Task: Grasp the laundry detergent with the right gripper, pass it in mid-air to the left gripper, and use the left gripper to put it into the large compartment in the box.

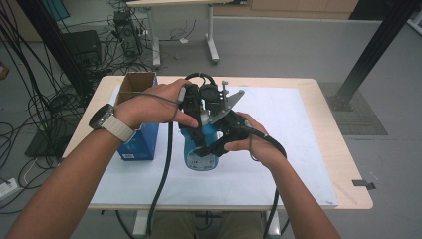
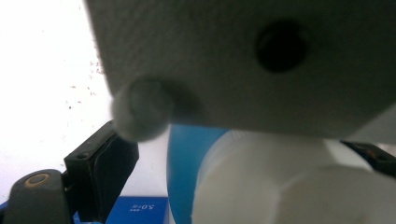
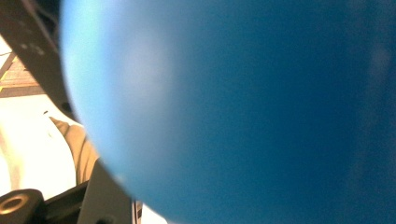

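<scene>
Blue bottle (image 3: 243,107) upright, clamped in our right gripper (image 1: 211,148) | white cap (image 2: 280,186) directly below left gripper (image 1: 201,107), jaws spread astride, not pressing.

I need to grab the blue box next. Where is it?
In the high view the blue box stands open on the white mat's left side, under the left hand, beside the blue bottle.

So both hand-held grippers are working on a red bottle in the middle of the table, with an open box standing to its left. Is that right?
Not quite: the bottle is blue, not red, as the high view shows. The rest holds: both hand-held grippers, left and right, work on it in the middle of the table, and the open box stands to its left.
</scene>
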`<state>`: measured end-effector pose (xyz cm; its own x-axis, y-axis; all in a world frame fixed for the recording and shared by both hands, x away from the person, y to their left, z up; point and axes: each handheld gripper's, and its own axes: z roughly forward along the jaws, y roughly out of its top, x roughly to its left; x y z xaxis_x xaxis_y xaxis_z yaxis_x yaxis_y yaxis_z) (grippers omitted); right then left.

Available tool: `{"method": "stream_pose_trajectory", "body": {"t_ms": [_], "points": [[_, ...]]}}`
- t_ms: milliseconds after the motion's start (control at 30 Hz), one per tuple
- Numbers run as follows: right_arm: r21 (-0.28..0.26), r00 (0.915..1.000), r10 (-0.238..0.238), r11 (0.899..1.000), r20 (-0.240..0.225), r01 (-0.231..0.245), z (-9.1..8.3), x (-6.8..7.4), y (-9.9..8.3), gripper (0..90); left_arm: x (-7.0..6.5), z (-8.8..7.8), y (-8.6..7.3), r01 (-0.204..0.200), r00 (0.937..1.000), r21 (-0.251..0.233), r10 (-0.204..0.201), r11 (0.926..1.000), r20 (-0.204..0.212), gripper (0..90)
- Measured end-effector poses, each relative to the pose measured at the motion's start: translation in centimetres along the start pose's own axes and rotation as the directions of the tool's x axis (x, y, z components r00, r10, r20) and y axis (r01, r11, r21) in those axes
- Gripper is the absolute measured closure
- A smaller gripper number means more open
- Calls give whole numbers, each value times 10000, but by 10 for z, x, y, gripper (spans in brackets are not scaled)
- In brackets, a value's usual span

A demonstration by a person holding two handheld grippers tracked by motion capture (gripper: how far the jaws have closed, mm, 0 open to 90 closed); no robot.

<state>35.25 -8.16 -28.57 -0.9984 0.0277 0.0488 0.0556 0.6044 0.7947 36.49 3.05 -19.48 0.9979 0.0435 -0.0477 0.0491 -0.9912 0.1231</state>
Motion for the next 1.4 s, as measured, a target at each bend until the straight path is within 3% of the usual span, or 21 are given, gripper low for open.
{"method": "stream_pose_trajectory", "body": {"t_ms": [100,133,200,600,700,767,900,1400], "points": [[-31,10000,-22,10000,4,22,0,0,0,437,0,1,-1,-1,10000,-22,1,10000,17,135],[87,9995,243,9997,179,-244,-1,1,0,436,0,1,-1,0,10000,-33,0,10000,24,137],[55,9996,262,9996,138,-262,-1,1,0,437,0,1,-1,-10,10000,-90,11,10000,24,141],[-30,9995,314,9995,101,-313,-2,2,0,437,0,2,-1,-67,9999,-286,71,9996,121,201],[-248,9999,28,9997,-157,-32,0,0,0,437,0,2,0,-52,9999,-377,58,9993,157,212],[-171,9998,178,9997,32,-177,-2,1,-1,437,-1,2,0,-20,9997,-407,29,9992,231,226],[-230,9998,69,9997,-159,-72,-1,1,-1,436,-1,3,-1,-61,9996,-400,72,9992,264,269],[-185,9997,221,9996,-64,-222,0,2,-1,436,-2,3,-2,-74,9990,-456,94,9989,448,334]]}}
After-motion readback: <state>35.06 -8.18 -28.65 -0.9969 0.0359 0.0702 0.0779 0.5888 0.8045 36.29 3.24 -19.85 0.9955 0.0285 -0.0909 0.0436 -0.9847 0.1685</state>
